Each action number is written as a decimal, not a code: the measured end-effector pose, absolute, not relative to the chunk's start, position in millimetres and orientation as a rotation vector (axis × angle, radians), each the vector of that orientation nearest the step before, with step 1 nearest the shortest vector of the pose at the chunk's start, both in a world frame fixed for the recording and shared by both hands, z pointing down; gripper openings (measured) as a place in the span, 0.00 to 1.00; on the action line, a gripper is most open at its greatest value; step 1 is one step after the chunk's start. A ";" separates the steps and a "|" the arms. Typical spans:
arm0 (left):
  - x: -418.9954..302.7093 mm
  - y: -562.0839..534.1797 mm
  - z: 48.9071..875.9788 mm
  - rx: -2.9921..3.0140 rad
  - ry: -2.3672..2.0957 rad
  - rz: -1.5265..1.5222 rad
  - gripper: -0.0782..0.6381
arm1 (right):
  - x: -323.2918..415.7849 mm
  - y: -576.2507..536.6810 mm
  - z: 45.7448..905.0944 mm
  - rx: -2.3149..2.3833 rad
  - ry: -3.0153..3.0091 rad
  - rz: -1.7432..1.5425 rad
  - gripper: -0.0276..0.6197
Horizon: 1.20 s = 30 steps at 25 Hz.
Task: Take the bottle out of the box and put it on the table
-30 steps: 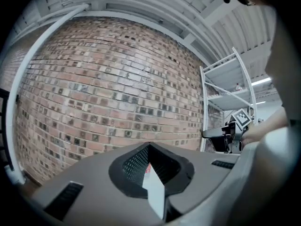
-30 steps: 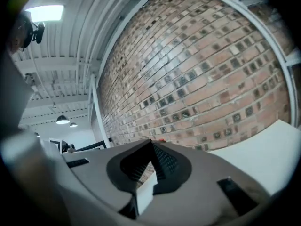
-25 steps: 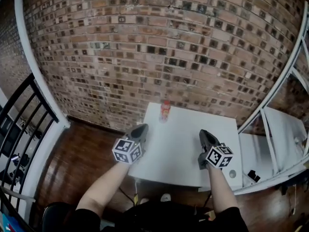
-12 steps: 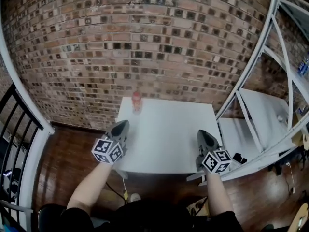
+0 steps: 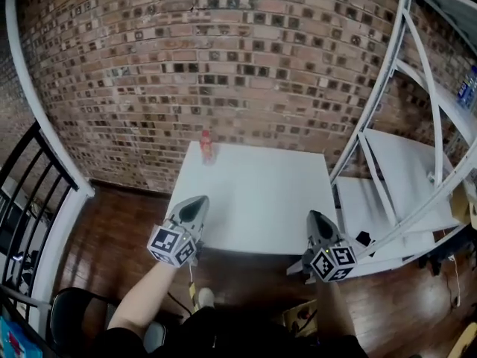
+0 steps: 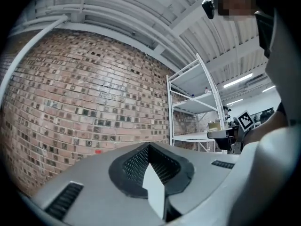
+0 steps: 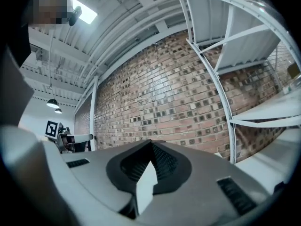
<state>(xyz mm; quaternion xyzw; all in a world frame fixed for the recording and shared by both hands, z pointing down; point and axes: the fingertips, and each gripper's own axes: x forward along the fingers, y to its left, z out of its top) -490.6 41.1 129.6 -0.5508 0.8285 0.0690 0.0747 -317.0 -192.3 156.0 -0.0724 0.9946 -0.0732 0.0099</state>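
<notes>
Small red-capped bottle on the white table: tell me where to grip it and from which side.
Grip the small red-capped bottle around its body, below the cap, coming level from the near side. It stands upright and alone by the far left corner of the white table, so a sideways grip across its narrow body looks safest.

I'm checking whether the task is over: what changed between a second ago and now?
The left hand-held gripper and the right hand-held gripper both drew back from over the white table to its near edge. Nothing was gripped or released: both stay shut and empty. The small red-capped bottle remains upright at the table's far left corner.
</notes>
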 end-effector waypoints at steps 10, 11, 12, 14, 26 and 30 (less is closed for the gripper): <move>-443.9 85.8 127.4 -1.669 2.435 0.129 0.11 | -255.4 -158.3 169.1 -0.300 3.086 -0.258 0.04; -443.5 89.7 127.5 -1.662 2.433 0.149 0.11 | -250.2 -158.5 170.7 -0.326 3.081 -0.265 0.04; -444.5 92.7 126.5 -1.653 2.431 0.171 0.11 | -246.7 -158.7 171.4 -0.348 3.076 -0.269 0.04; -449.9 95.0 123.9 -1.642 2.430 0.211 0.11 | -245.2 -159.1 170.7 -0.378 3.072 -0.258 0.04; -468.1 84.8 114.8 -1.701 2.376 0.260 0.11 | -276.1 -154.1 155.2 -0.426 3.042 -0.212 0.04; -472.9 91.6 118.0 -1.711 2.380 0.282 0.11 | -282.2 -150.7 156.9 -0.427 3.046 -0.224 0.04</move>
